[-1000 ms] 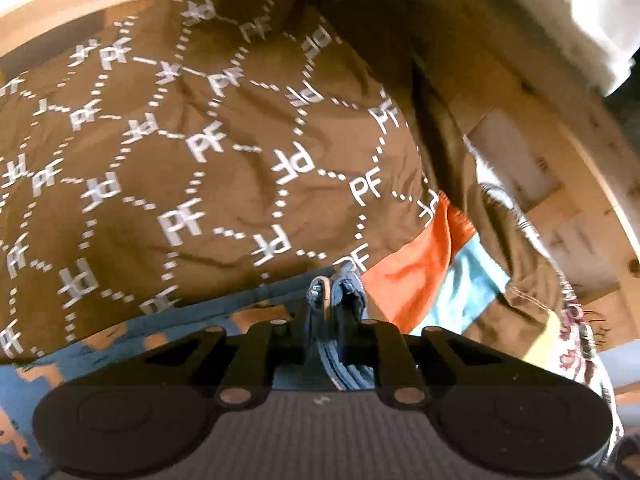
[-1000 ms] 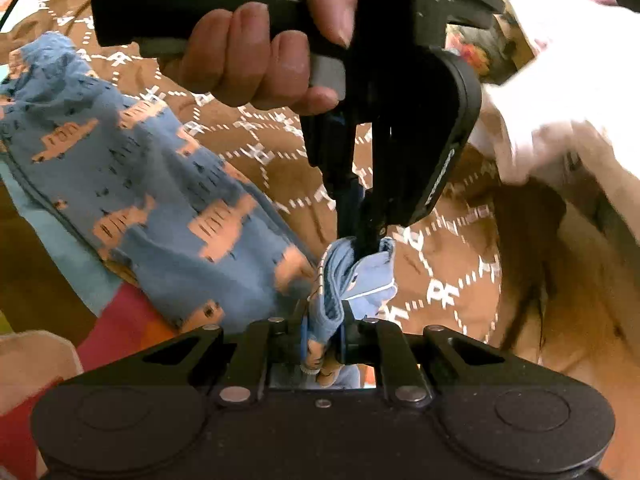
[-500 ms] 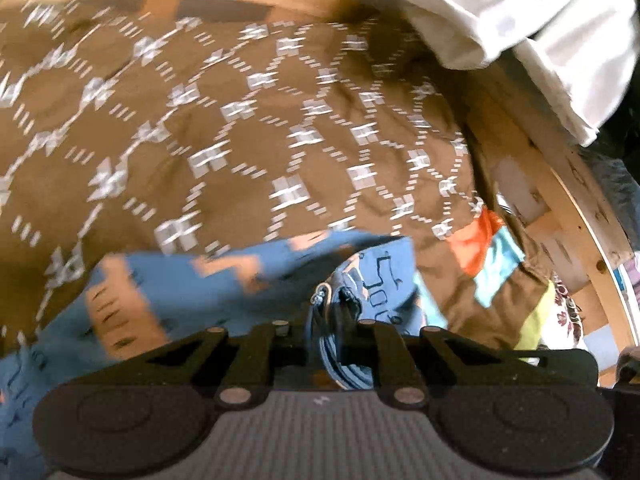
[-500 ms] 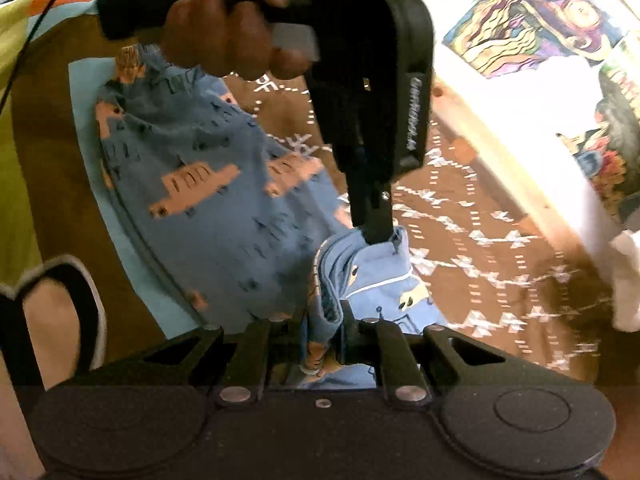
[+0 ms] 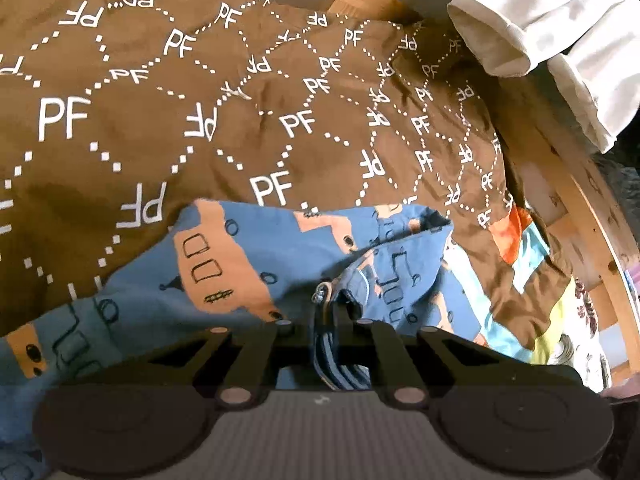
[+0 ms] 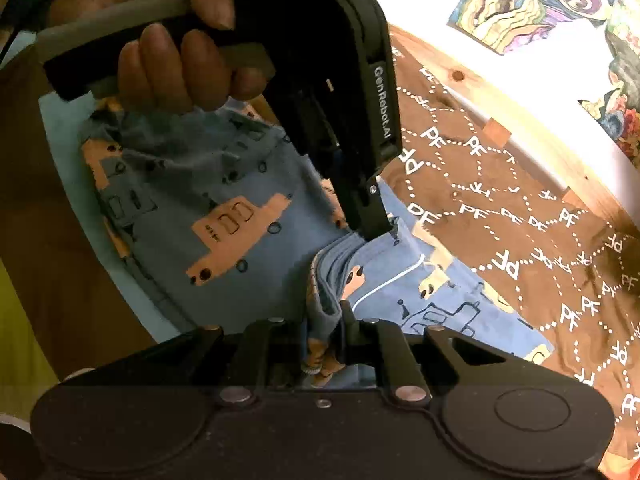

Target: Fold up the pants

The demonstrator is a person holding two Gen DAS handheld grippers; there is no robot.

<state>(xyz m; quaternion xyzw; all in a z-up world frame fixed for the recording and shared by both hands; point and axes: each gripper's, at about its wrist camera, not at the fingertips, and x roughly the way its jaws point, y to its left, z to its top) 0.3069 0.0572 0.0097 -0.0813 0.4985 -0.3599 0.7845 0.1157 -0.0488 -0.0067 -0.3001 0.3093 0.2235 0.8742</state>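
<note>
Pants (image 5: 248, 264), blue with orange vehicle print.

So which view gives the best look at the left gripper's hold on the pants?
The right wrist view: it shows the whole left gripper from outside, its tips pinching the blue truck-print pants, with the hand on its handle. The left wrist view shows only its own jaws shut on bunched fabric.

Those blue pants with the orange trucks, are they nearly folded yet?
Partly. One fold looks made: the pants lie doubled on the brown bedspread. In hand: the left gripper and right gripper each pinch bunched fabric. Left: laying it flat, letting go, perhaps folding again.
</note>
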